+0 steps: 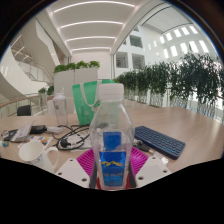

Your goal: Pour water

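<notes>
Gripper view shows the gripper (112, 168) clenched on a water bottle (112, 140), both pink pads pressing its blue label; beyond the bottle sits a green bag (88, 100), a keyboard (160, 141) right of the bottle, on the table (190, 125)

**Open atrium of a modern office building**

Curved light strips (88, 22) sweep across the white ceiling at the top of the frame. Tall windows (178, 45) line the upper right, above a row of indoor trees (170, 80). White balconies (25, 60) rise at left. A wooden table (185, 125) fills the foreground.
</notes>
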{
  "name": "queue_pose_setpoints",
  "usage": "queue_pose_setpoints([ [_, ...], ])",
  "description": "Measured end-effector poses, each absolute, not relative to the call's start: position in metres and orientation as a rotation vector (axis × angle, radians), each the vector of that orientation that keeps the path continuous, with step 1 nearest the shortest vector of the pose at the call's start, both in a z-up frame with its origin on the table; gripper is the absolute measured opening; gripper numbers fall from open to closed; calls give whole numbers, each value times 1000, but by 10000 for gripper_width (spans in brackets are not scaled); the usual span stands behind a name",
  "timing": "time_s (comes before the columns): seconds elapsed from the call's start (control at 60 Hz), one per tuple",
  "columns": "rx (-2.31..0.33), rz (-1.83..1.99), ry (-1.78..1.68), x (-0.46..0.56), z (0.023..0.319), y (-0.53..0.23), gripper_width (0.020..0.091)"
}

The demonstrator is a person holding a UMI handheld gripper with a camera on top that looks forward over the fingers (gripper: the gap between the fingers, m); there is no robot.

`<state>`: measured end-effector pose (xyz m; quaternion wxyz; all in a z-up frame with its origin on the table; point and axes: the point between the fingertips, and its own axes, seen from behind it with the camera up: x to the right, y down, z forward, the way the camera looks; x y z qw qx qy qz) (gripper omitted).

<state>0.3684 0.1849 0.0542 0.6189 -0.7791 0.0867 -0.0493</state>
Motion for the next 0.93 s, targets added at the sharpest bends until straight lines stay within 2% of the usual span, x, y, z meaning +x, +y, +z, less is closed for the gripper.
queue_pose_setpoints([
  [0.067,-1808,-118,196,371,54,184,468],
  [0.167,-1892,-129,243,361,50,172,556],
  [0.2,-1931,-132,267,365,48,164,639],
  [0.25,-1943,-118,278,357,56,153,833],
  [0.267,-1938,-112,278,354,61,149,857],
  [0.317,-1940,-99,298,352,67,131,818],
  [0.717,-1976,-176,387,211,169,-91,830],
  [0.933,-2002,-140,465,117,193,-185,829],
])
